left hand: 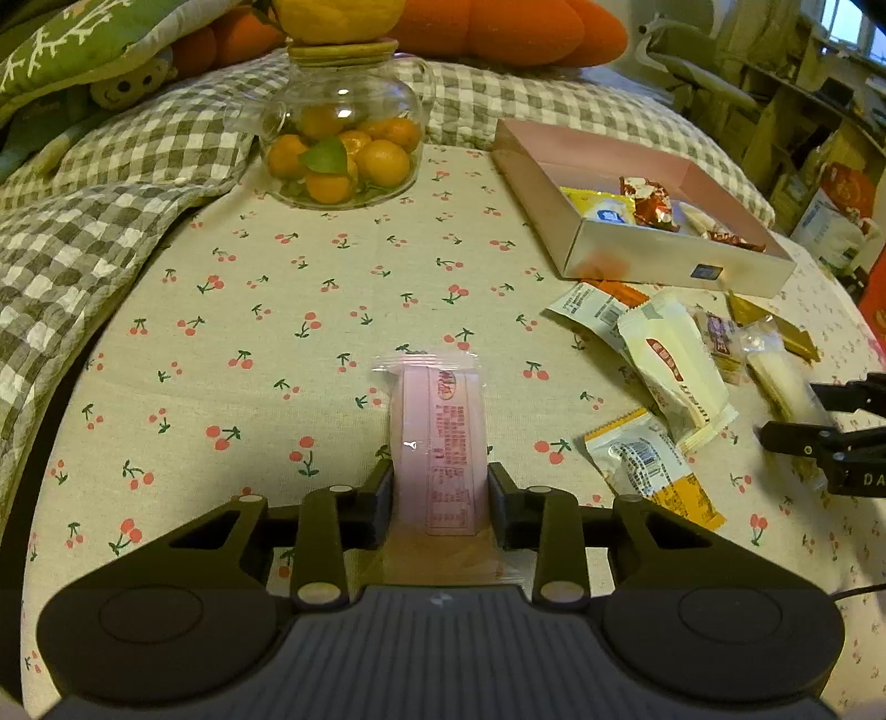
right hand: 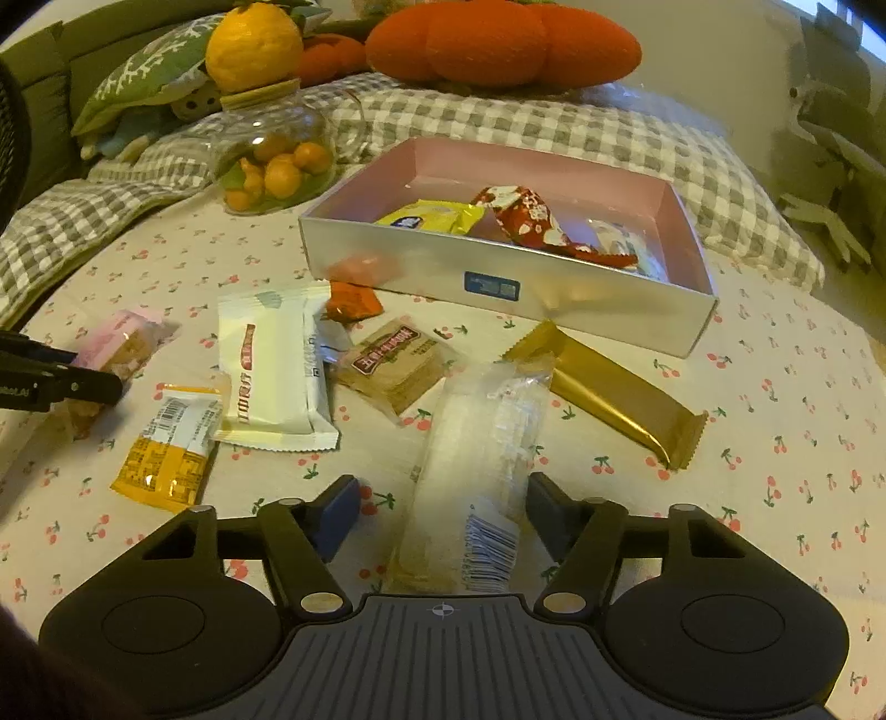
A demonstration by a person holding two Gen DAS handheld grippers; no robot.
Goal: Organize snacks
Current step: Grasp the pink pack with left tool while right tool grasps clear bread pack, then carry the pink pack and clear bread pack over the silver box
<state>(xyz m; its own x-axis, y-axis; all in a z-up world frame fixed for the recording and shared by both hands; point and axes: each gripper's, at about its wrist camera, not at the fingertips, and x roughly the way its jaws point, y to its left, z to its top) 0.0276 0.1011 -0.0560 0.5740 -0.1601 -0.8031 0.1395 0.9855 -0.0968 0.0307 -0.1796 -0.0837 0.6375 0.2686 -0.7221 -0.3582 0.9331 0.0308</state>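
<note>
Left gripper [left hand: 440, 487] clamps pink snack [left hand: 437, 437] amid bare cloth [left hand: 249, 310]; right gripper [right hand: 443, 509] half-open, straddling clear packet [right hand: 476, 476] untouched, near box [right hand: 498, 288].

A bed fills the frame, covered by a cream cherry-print sheet [left hand: 277, 332]. A grey checked quilt [left hand: 83, 221] bunches at left. Orange cushions [right hand: 498, 44] sit at top centre. Upper right, cluttered shelves [left hand: 803, 111] stand beneath a bright window [left hand: 847, 22].
</note>
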